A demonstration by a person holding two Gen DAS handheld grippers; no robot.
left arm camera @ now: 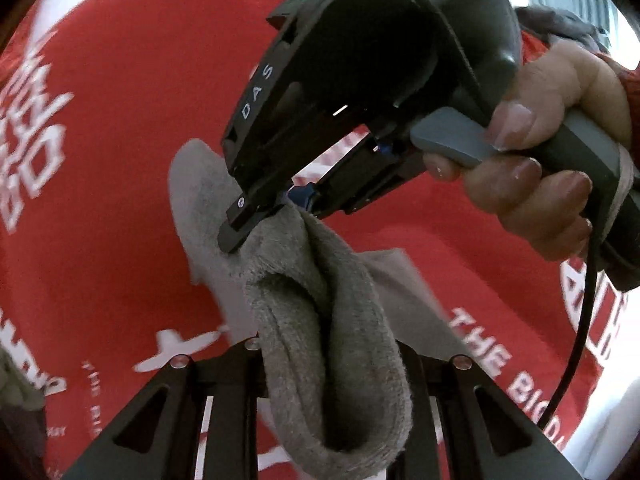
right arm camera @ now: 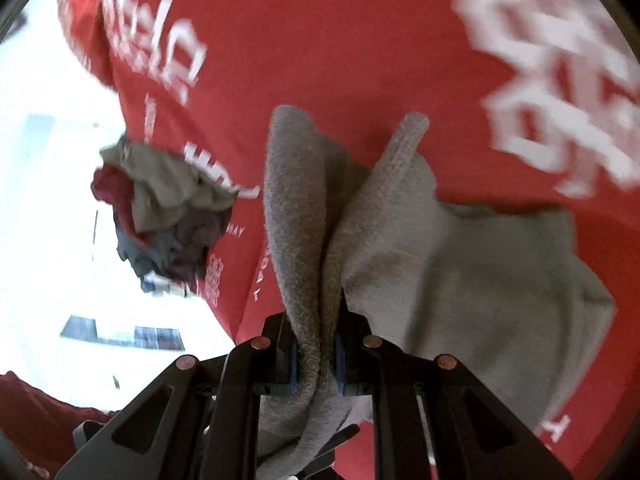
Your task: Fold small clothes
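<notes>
A grey fuzzy sock (left arm camera: 320, 320) hangs in the air between both grippers, above a red cloth with white print (left arm camera: 120, 140). My left gripper (left arm camera: 336, 364) is shut on a bunched, folded part of it at the bottom of the left wrist view. My right gripper (left arm camera: 276, 216), held by a hand (left arm camera: 560, 184), pinches the sock's upper end there. In the right wrist view the right gripper (right arm camera: 316, 360) is shut on two gathered layers of the sock (right arm camera: 460, 272), and the flat part spreads out to the right.
The red printed cloth (right arm camera: 360, 40) covers the surface under both views. A heap of small clothes in olive, maroon and dark grey (right arm camera: 168, 208) lies at the cloth's left edge. Bright white floor (right arm camera: 48, 200) shows beyond it.
</notes>
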